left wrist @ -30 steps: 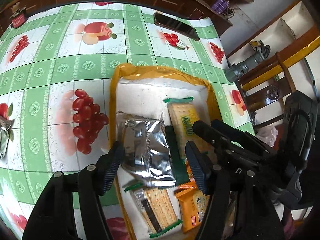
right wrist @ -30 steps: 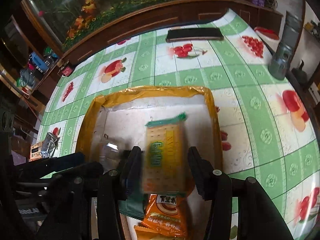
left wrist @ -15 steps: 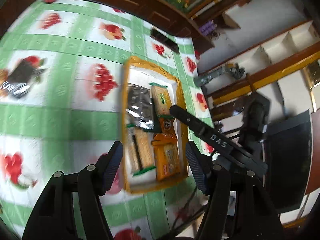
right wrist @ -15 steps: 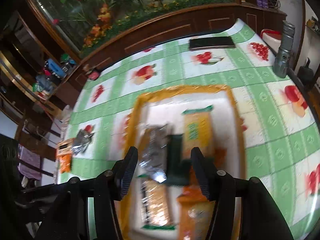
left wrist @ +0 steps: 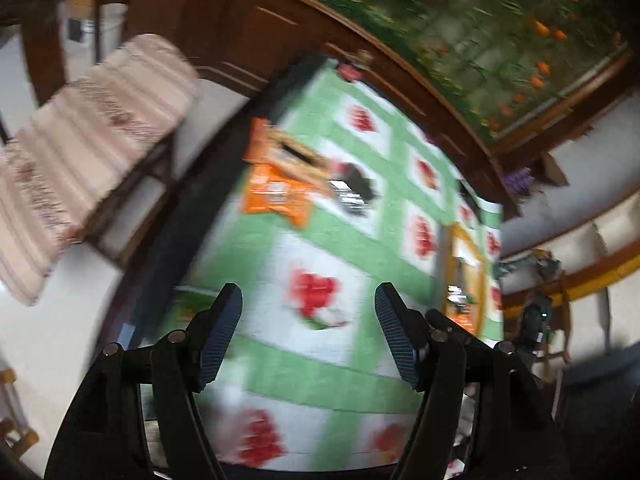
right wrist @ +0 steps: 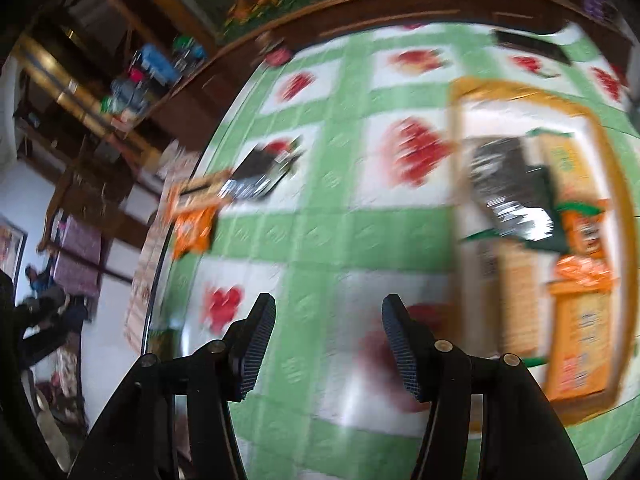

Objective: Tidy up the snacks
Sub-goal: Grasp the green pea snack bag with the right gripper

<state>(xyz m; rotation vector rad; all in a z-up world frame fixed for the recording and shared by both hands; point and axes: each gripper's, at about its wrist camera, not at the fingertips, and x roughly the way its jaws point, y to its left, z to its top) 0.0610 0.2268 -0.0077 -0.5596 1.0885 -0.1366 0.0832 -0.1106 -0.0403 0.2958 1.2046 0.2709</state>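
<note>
Both views are blurred by motion. The yellow-rimmed tray (right wrist: 456, 92) at the right of the right wrist view holds a silver packet (right wrist: 508, 184), cracker packs and orange packets (right wrist: 580, 320). In the left wrist view that tray (left wrist: 452, 248) is small and far right. Loose snacks lie near the table's left edge: an orange packet (left wrist: 276, 196) (right wrist: 192, 232), a cracker pack (left wrist: 292, 152) and a dark silver packet (left wrist: 354, 192) (right wrist: 260, 172). My left gripper (left wrist: 308, 320) hangs over bare tablecloth, its jaws opening with nothing between them. My right gripper (right wrist: 328, 328) is open and empty, left of the tray.
A green checked tablecloth (right wrist: 328, 236) with red fruit prints covers the table. A chair with a striped cushion (left wrist: 80, 140) stands beyond the table's left edge. A dark phone (right wrist: 528, 44) lies at the far side, by a wooden cabinet (left wrist: 248, 28).
Both grippers have left the tray and swung left across the table. The silver packet and the cracker pack they stood over lie in the tray. The loose snacks at the left edge have come into view.
</note>
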